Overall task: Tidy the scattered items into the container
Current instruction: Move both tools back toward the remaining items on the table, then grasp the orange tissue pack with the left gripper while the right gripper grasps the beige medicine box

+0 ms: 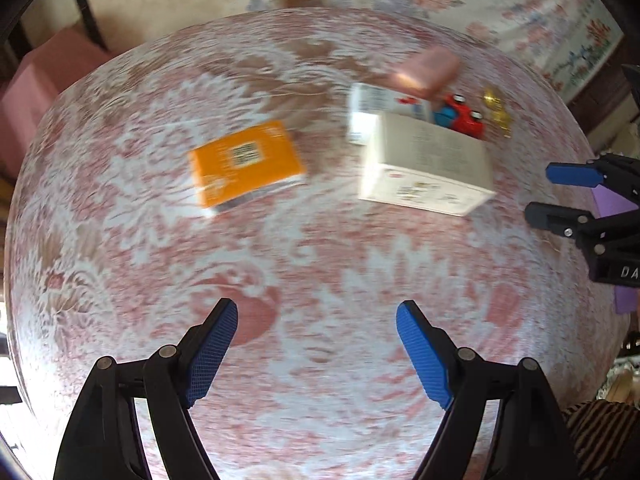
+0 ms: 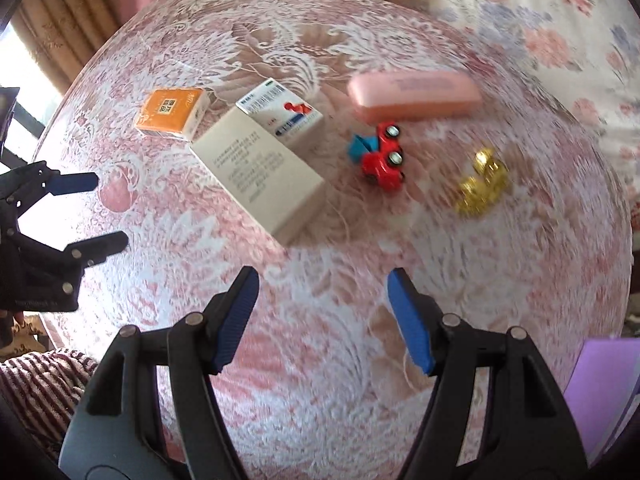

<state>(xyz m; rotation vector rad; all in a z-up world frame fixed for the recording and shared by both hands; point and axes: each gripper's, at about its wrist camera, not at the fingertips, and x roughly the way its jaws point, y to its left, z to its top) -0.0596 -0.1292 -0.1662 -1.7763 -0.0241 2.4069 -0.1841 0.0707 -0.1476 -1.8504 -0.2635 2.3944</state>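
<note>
On the round table with a pink lace cloth (image 1: pixel 280 248) lie an orange box (image 1: pixel 246 162), a long cream box (image 1: pixel 428 164), a small white medicine box (image 1: pixel 366 108), a pink case (image 1: pixel 426 70), a red and blue toy car (image 1: pixel 460 114) and a gold trinket (image 1: pixel 498 110). The right wrist view shows the same: orange box (image 2: pixel 172 110), cream box (image 2: pixel 260 174), medicine box (image 2: pixel 280 110), pink case (image 2: pixel 414 96), toy car (image 2: pixel 380 154), gold trinket (image 2: pixel 482 186). My left gripper (image 1: pixel 316 352) is open and empty, short of the boxes. My right gripper (image 2: pixel 322 320) is open and empty, near the cream box.
A purple container (image 2: pixel 604 392) sits at the table's right edge, also partly seen in the left wrist view (image 1: pixel 612 204). A flowered bedspread (image 2: pixel 520 8) lies beyond the table. A pink seat (image 1: pixel 44 80) stands at the far left. Striped cloth (image 2: pixel 36 376) is near me.
</note>
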